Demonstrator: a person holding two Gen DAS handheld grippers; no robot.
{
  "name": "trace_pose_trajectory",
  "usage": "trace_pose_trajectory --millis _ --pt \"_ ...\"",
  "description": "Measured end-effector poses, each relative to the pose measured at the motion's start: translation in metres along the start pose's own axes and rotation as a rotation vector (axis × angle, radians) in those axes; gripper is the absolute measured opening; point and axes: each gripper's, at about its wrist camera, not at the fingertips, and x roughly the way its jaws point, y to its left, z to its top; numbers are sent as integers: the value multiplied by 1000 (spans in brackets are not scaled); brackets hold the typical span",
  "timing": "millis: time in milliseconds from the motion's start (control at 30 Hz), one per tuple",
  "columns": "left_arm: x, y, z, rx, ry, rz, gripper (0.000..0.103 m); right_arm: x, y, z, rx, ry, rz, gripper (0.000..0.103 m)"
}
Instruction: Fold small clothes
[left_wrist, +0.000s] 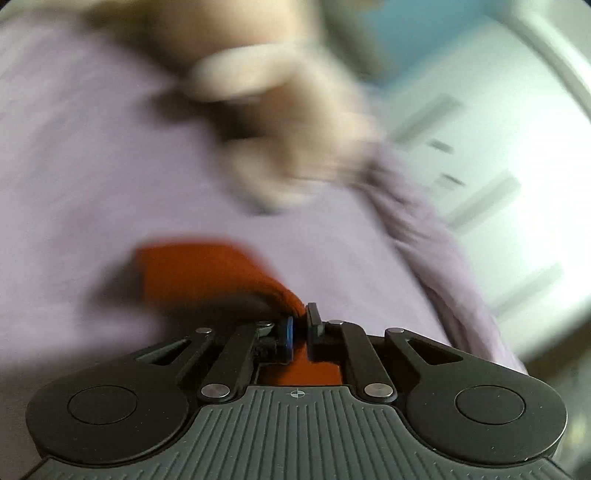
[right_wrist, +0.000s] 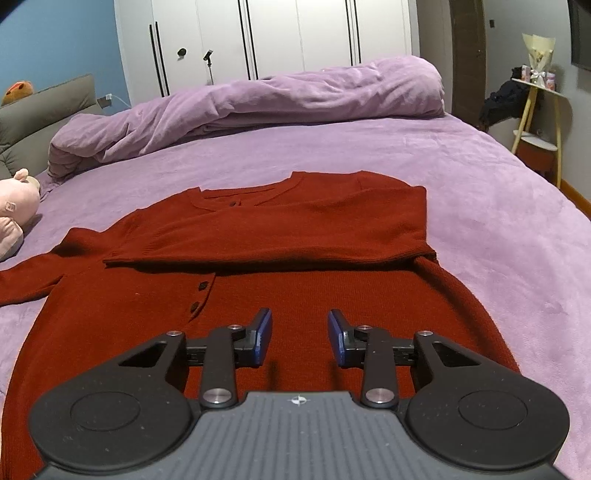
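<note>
A dark red knitted cardigan (right_wrist: 258, 229) lies flat, buttons up, on the purple bed sheet (right_wrist: 480, 229). One sleeve is folded across its chest; the other sleeve (right_wrist: 26, 280) stretches off to the left. My right gripper (right_wrist: 300, 332) hovers open low over the cardigan's lower body, with nothing between its blue pads. The left wrist view is heavily blurred. There my left gripper (left_wrist: 300, 315) is shut on a fold of the red cardigan (left_wrist: 207, 273), which trails off to the left above the sheet.
A rolled purple duvet (right_wrist: 258, 99) lies across the far side of the bed. A pink plush toy (right_wrist: 14, 210) sits at the left edge, below a grey headboard (right_wrist: 33, 110). White wardrobes (right_wrist: 295, 37) stand behind, and a small side table (right_wrist: 539, 122) at the right.
</note>
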Motion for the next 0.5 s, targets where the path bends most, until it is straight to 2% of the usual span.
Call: trace_pose_trajectory --millis 67,133,200,267,333,400,500 --pt "-7 -61 -20 150 22 -132 8 -1 -5 0 24 -5 3 29" --pt "-16 -129 -56 323 56 -287 8 -2 -10 1 50 -17 14 27" --pt "-18 -183 -101 453 126 -415 9 -4 -14 2 68 -30 26 27" --pt "-12 -221 -151 565 232 -490 15 -5 -17 2 83 -36 46 27" --pt "-1 -243 -196 656 321 -471 27 -5 -20 4 89 -37 61 27" --pt "8 -246 -231 692 397 -400 37 -5 -23 7 94 -34 84 27" --pt "15 -227 -248 656 437 -270 45 -2 -31 16 120 -25 143 28"
